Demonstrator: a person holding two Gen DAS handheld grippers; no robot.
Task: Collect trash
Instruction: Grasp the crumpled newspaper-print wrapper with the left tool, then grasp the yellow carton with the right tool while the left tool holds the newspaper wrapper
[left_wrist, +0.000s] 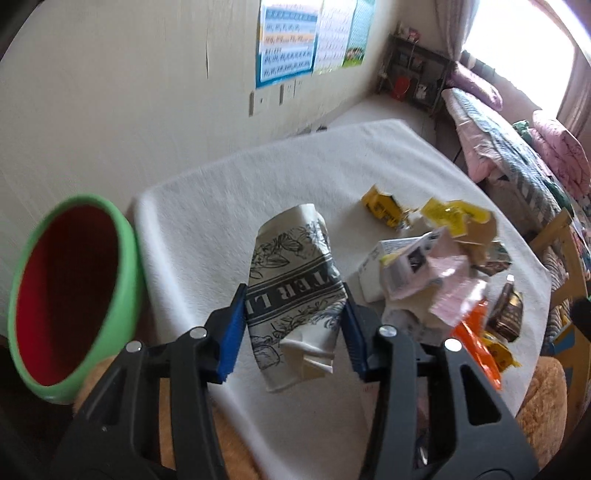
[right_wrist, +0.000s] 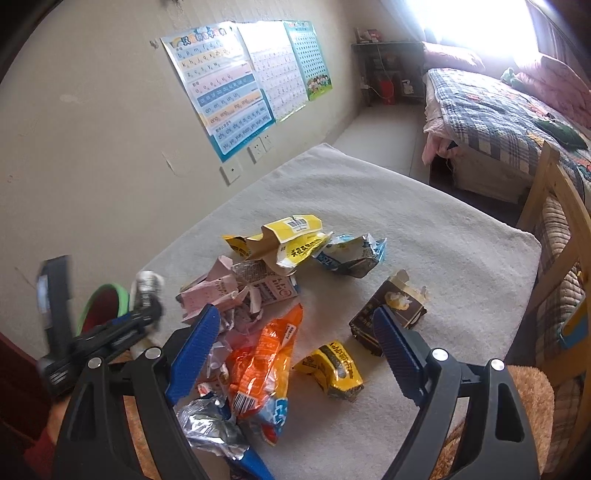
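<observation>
My left gripper (left_wrist: 293, 325) is shut on a crushed white paper cup with dark floral print (left_wrist: 291, 291), held above the white cloth-covered table (left_wrist: 207, 229). A green bin with a red inside (left_wrist: 70, 295) stands just left of the gripper, its opening facing me. My right gripper (right_wrist: 295, 354) is open above a pile of trash: an orange snack bag (right_wrist: 266, 362), a yellow wrapper (right_wrist: 332, 369), a brown carton (right_wrist: 388, 310), pink paper (right_wrist: 214, 291) and yellow cartons (right_wrist: 291, 236). The left gripper (right_wrist: 122, 328) and the bin (right_wrist: 105, 302) show at the left in the right wrist view.
A crumpled silver foil wrapper (right_wrist: 210, 421) lies near my right gripper's left finger. The wall with posters (right_wrist: 236, 85) is behind the table. A bed (right_wrist: 498, 110) and a wooden chair (right_wrist: 554, 221) stand to the right. A tan fuzzy surface (left_wrist: 539, 398) borders the table's near edge.
</observation>
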